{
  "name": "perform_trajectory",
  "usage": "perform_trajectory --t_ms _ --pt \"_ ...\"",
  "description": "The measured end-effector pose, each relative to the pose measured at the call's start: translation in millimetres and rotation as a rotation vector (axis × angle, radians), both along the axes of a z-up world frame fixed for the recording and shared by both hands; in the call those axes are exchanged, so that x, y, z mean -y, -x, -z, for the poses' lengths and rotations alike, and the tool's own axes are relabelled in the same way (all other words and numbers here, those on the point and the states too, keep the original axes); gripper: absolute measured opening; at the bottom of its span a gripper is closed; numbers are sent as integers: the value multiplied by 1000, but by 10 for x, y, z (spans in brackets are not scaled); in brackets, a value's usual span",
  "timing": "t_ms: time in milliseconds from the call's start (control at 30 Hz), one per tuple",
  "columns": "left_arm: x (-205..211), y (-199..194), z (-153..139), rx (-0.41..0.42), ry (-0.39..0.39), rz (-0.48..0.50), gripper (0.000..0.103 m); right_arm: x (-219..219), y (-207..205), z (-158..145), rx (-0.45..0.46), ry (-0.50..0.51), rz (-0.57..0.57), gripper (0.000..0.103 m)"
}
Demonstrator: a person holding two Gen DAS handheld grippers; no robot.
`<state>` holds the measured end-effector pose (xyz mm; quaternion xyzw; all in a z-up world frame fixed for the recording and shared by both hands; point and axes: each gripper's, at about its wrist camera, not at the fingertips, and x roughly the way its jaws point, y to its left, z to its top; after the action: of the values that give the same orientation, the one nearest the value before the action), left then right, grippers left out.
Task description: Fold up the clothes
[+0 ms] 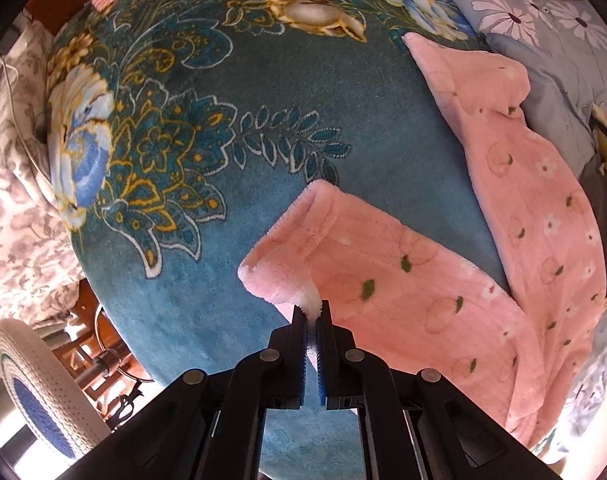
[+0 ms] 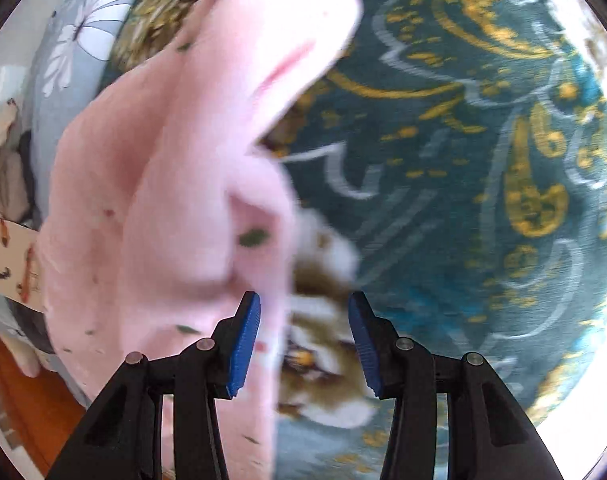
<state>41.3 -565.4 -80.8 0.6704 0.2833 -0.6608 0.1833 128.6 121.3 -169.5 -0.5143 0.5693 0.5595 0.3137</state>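
Observation:
Pink fleece trousers [image 1: 383, 280] with small green and white prints lie on a teal flowered blanket [image 1: 303, 92]. One leg runs toward the lower middle and the other leg [image 1: 523, 184] stretches along the right. My left gripper [image 1: 313, 308] points down and is shut on the folded cuff edge of the near leg. In the right wrist view the picture is blurred. The pink trousers [image 2: 175, 160] fill its left half over the blanket [image 2: 443, 200]. My right gripper [image 2: 303, 300] stands open, with the fabric's edge beside its left pad [image 2: 247, 336] and not pinched.
A grey-blue daisy-print pillow [image 1: 543, 40] lies at the far right of the bed, also seen as the pillow [image 2: 75, 32] at upper left. Grey floral bedding [image 1: 15, 200] hangs off the left side. A round white-and-blue woven seat [image 1: 35, 392] stands on the wooden floor [image 2: 19, 392].

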Motion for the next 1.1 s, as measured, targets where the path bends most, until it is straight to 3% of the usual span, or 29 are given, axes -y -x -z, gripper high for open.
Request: perform_trajectory --t_ms 33,100,167,367,533,667,800,933,1000,1100 --pt "4 -22 -2 -3 -4 4 4 51 55 2 24 -16 -23 44" --pt "15 -67 -19 -13 -5 14 4 150 118 -11 70 -46 -55 21" --pt "38 -129 -45 -24 -6 18 4 239 137 -43 36 -27 -43 3" --pt "197 -267 -156 -69 -59 -58 4 469 373 -435 10 -81 -174 2" --pt "255 -259 -224 -129 -94 -83 4 662 546 -855 45 -176 -359 2" --pt "331 -89 -331 -203 -98 -22 4 961 534 -1215 93 -256 -474 2" --pt "495 101 -527 -282 -109 53 4 872 425 -1409 104 -314 -470 2" --pt "710 177 -709 -378 -70 143 4 983 374 -1471 130 -333 -497 2" --pt "820 108 -597 -353 -39 181 4 1141 197 -1388 171 -322 -505 2" --pt "983 -75 -128 -220 -38 180 4 1332 -83 -1208 247 -296 -509 2"
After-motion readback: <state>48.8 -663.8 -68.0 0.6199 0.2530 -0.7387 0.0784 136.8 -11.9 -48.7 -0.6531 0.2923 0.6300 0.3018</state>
